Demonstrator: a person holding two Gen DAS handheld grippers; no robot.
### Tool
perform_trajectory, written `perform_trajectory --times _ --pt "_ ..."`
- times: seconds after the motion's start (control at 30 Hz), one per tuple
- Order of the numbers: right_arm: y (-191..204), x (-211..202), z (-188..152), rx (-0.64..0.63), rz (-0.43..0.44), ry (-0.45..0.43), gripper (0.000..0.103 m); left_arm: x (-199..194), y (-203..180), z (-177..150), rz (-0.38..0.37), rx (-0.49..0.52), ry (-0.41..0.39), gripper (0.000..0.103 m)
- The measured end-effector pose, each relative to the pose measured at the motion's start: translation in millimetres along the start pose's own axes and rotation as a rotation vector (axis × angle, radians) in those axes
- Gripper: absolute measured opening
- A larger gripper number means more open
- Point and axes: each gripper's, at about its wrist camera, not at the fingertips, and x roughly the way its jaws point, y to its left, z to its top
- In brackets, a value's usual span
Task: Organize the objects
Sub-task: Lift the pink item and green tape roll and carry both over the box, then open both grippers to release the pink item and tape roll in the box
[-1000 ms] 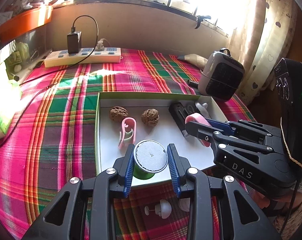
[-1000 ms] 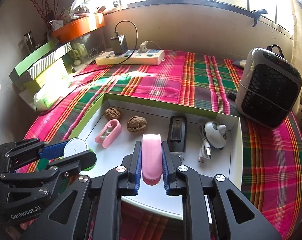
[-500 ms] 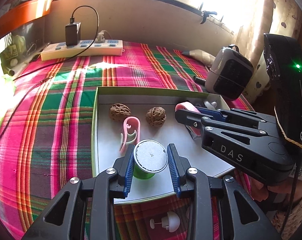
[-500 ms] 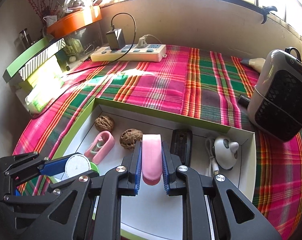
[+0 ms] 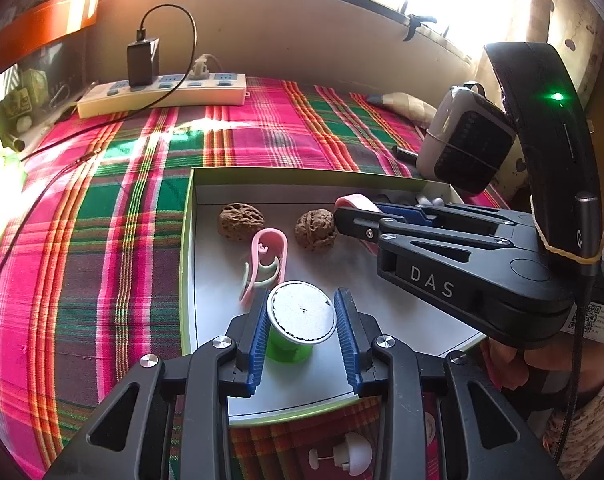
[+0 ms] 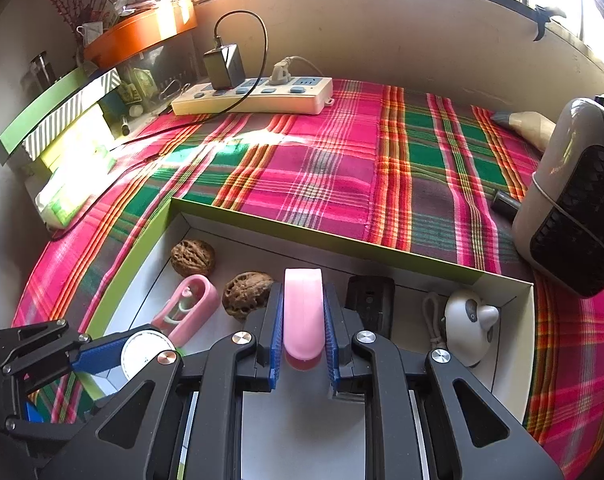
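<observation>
Your left gripper (image 5: 302,330), closed on the green spool (image 5: 299,326), has advanced from the tray's (image 5: 402,344) near edge to over its floor. Your right gripper (image 6: 304,320), clamping the pink piece (image 6: 304,312), has advanced toward the right walnut (image 6: 245,292), now just beside it.

Reads "DAS" in pale capitals on the black side of the right gripper (image 5: 344,210), at right. Carries a printed label with a code, far right, too small to read.
</observation>
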Motion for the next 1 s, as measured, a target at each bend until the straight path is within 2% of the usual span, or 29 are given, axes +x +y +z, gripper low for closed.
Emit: perform_trajectory --times 1.0 --pt "0.0 6.9 3.1 0.01 -0.01 0.002 0.019 2.1 -3.1 -0.6 0.014 0.011 0.002 0.031"
